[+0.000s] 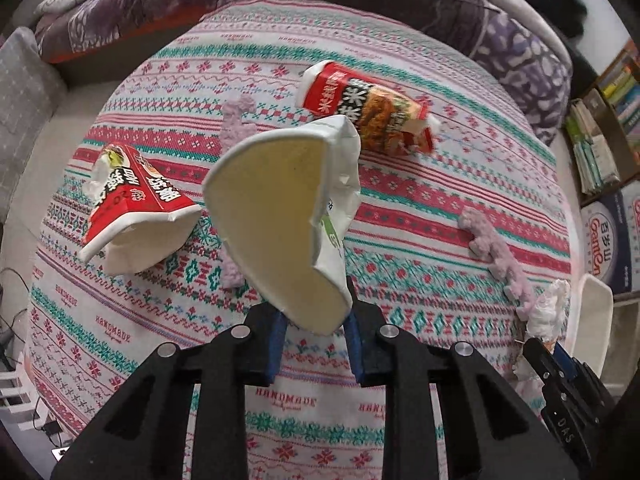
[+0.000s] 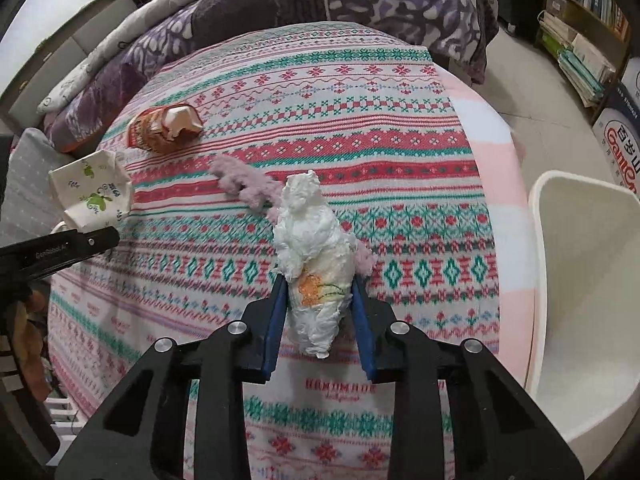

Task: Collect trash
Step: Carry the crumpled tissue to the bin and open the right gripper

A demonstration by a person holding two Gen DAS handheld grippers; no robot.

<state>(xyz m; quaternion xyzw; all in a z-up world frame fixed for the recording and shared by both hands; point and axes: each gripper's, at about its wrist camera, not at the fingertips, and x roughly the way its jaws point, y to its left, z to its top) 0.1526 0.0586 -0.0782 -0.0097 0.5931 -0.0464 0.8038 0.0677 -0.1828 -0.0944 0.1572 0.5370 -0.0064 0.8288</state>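
Note:
My left gripper [image 1: 316, 320] is shut on a squashed white paper cup [image 1: 280, 216], held above the patterned tablecloth [image 1: 420, 208]; the same cup [image 2: 94, 196] shows at the left of the right wrist view. My right gripper [image 2: 318, 292] is shut on a crumpled white tissue wad [image 2: 310, 240] with an orange print. In the left wrist view that wad [image 1: 550, 304] appears at the lower right. A flattened red cup [image 1: 136, 208] lies on the cloth at the left. A red noodle cup [image 1: 364, 108] lies on its side farther back.
A white bin [image 2: 580, 300] stands off the table's right edge. Fuzzy pink strips [image 1: 496, 248] [image 2: 248, 188] lie on the cloth. A bed with a purple quilt [image 2: 360, 4] is behind the table, and a bookshelf [image 2: 584, 20] and a box [image 2: 620, 144] stand at the right.

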